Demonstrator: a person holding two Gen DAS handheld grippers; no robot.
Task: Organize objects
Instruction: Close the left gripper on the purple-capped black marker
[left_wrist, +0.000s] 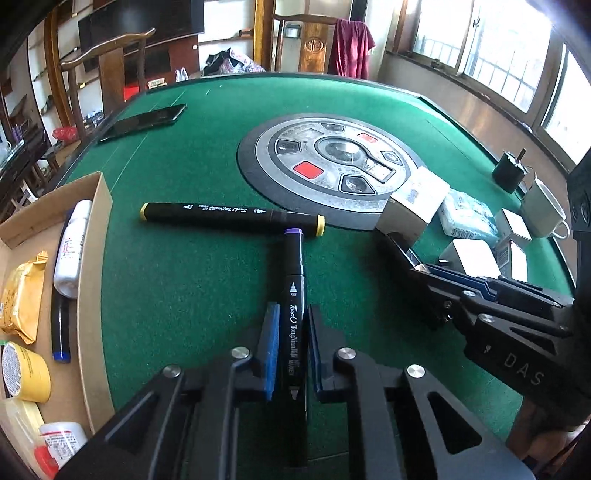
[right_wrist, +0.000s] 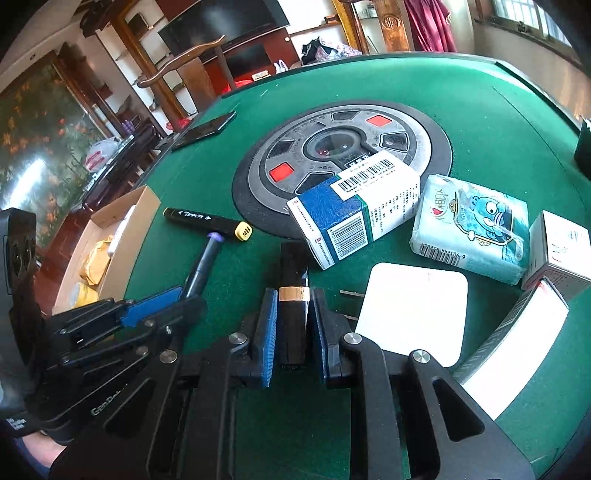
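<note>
Left gripper (left_wrist: 291, 350) straddles a purple-capped marker (left_wrist: 294, 295); blue pads (left_wrist: 271, 350) sit close on either side of the barrel, a thin gap visible on the right side, so the grasp looks about closed but not clearly clamped. Marker lies on the green felt (left_wrist: 184, 277), purple end touching the side of a yellow-capped marker (left_wrist: 232, 215), the two forming a T. Yellow-capped marker lies just before the round console (left_wrist: 328, 166) at table centre.

Right gripper (right_wrist: 293, 325) brackets a black object with an orange band (right_wrist: 293, 295); pads stand near its sides, narrow gaps both sides. Object type unclear, possibly a lighter or battery; contact cannot be confirmed.

Cardboard box (left_wrist: 92, 266), left of the console, open top. Contents seen in the left view: white bottle (left_wrist: 72, 247) lying along the near wall, blue-capped pen (left_wrist: 60, 325) beside it, yellow snack packet (left_wrist: 22, 295), yellow-lidded tub (left_wrist: 26, 373), white jar with red label (left_wrist: 61, 439) at the near end.

Right of the console, in the right view: blue-green carton (right_wrist: 354, 206) overlapping the console rim, tissue pack (right_wrist: 469, 229) just beside it, white square pad (right_wrist: 413, 314), white boxes (right_wrist: 561, 251) further right. Phone (left_wrist: 144, 122) lies beyond the box, left of the console. Black motor (left_wrist: 509, 173) and white mug (left_wrist: 543, 206) at the far right, left view.
</note>
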